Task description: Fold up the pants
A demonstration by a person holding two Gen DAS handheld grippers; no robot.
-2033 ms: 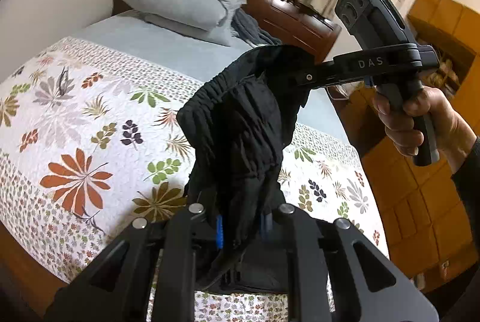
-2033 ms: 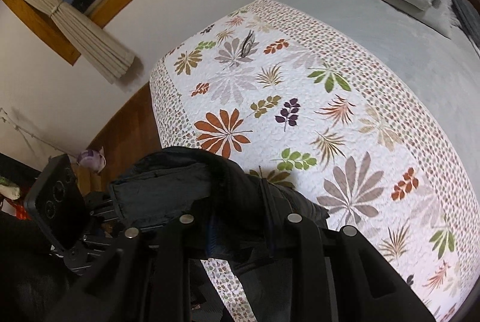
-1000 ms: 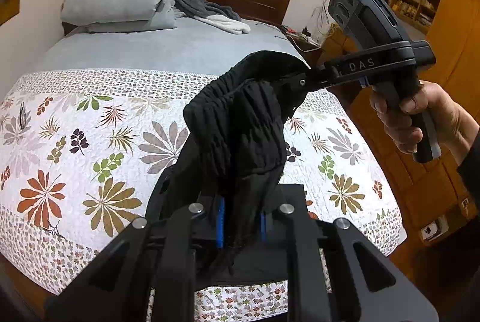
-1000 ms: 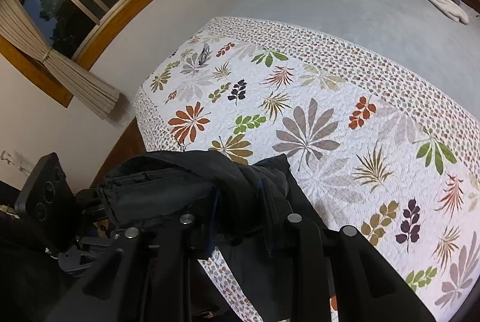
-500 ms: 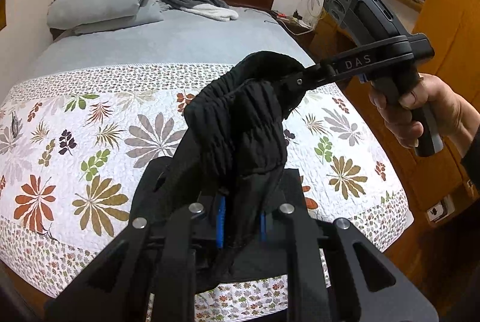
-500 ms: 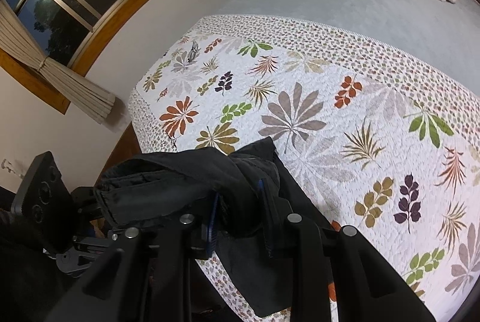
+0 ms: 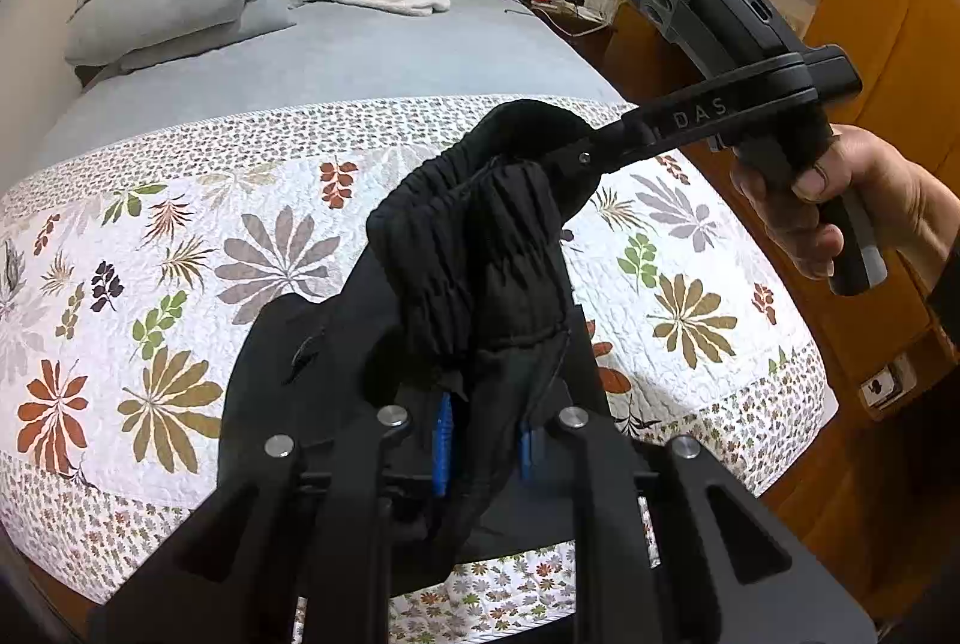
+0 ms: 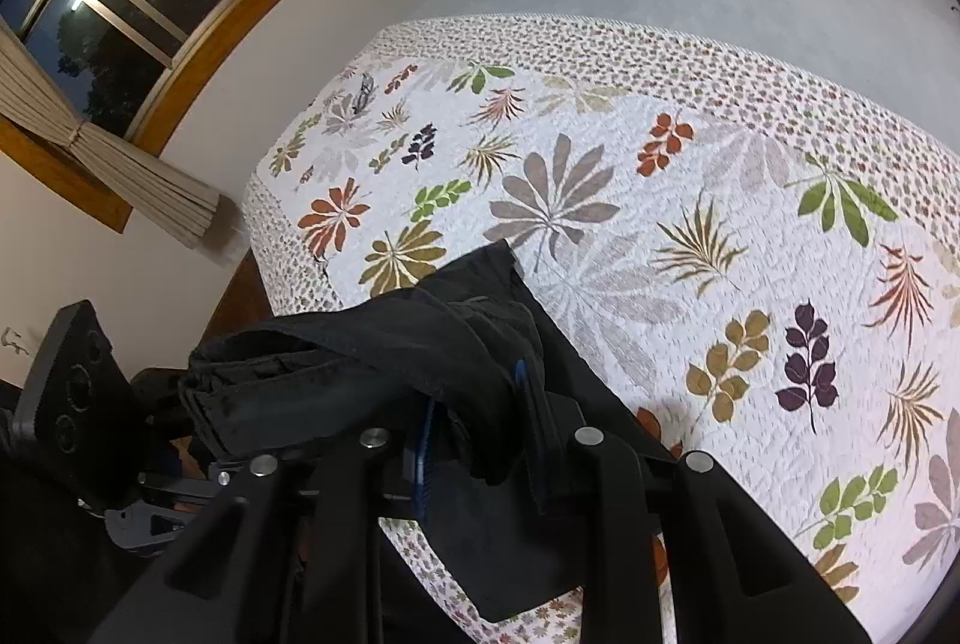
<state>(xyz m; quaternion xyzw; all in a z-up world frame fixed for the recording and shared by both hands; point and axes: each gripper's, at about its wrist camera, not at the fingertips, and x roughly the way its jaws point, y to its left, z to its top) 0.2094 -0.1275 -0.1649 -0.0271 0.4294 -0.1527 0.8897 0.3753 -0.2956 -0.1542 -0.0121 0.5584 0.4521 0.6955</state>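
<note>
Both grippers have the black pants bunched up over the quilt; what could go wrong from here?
1. The waistband of the pants is gathered in a thick wad between the left gripper and right gripper, so it may land creased.
2. The lower part already lies on the quilt near the foot edge; it could slide off.
3. Each gripper pinches only a small bite of cloth, which could slip free.

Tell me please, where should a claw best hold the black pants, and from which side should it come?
The gathered elastic waistband of the black fabric pants is the best part: thick and ribbed, so pads bite well. Come from each end of the band, as now: the left claw and right claw each pinch one end, so the rest hangs down onto the white quilt with leaf print.
</note>
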